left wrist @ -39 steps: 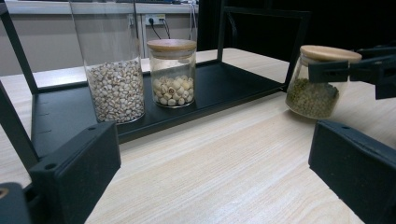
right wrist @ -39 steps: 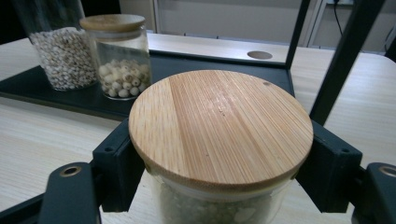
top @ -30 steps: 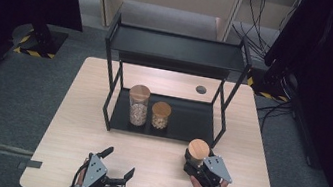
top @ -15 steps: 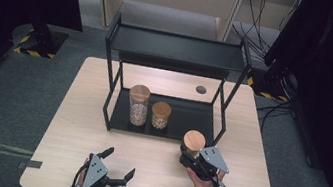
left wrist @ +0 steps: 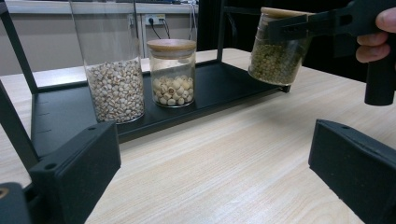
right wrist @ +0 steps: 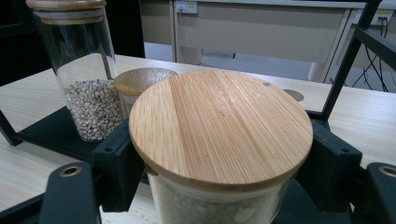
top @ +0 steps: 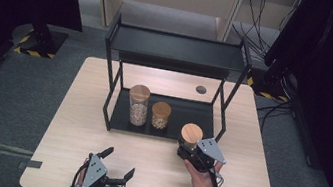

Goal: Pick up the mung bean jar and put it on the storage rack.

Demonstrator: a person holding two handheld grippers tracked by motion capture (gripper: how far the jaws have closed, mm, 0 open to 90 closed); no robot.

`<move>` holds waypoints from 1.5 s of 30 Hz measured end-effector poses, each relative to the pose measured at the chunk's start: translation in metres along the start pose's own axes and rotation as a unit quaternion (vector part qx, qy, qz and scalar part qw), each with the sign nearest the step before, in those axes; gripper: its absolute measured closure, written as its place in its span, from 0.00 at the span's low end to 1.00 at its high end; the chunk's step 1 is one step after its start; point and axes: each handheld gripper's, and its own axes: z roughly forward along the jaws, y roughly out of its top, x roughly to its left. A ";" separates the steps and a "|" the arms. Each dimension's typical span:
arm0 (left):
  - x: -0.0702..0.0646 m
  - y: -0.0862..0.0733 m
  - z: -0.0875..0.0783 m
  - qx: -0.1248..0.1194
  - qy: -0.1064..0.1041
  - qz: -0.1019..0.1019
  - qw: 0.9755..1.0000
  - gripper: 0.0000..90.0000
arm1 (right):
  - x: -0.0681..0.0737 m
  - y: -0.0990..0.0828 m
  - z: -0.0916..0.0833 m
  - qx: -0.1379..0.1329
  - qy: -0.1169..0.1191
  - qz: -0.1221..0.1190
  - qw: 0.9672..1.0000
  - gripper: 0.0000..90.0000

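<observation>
- Two grippers are in my hands: my left gripper (top: 115, 172) is resting low near the table's (top: 72, 129) front edge, jaws spread wide and gripping nothing.
- My right gripper (top: 189, 150) is clamping the green-bean jar (left wrist: 276, 51) just under its bamboo lid (right wrist: 220, 123), carrying it tilted above the tabletop, just before the shelf's (top: 186, 118) lower tray.
- Glass and a good fill of beans: I am judging it heavy, slippery and breakable, so holding high on the wall seems right.
- Farther back, the tall jar (top: 138, 105) and short jar (top: 160, 115) are standing on that tray.
</observation>
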 end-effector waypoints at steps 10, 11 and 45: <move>0.000 0.000 0.000 0.001 0.000 -0.001 1.000 0.02 | 0.002 0.007 0.019 0.004 -0.003 0.000 1.000 0.28; 0.000 0.000 0.000 0.001 0.001 -0.001 1.000 0.02 | 0.003 0.008 0.021 0.005 -0.004 0.000 1.000 0.28; 0.001 0.000 -0.001 -0.002 0.001 -0.002 1.000 0.02 | 0.009 0.018 0.090 0.041 -0.053 0.001 0.998 0.28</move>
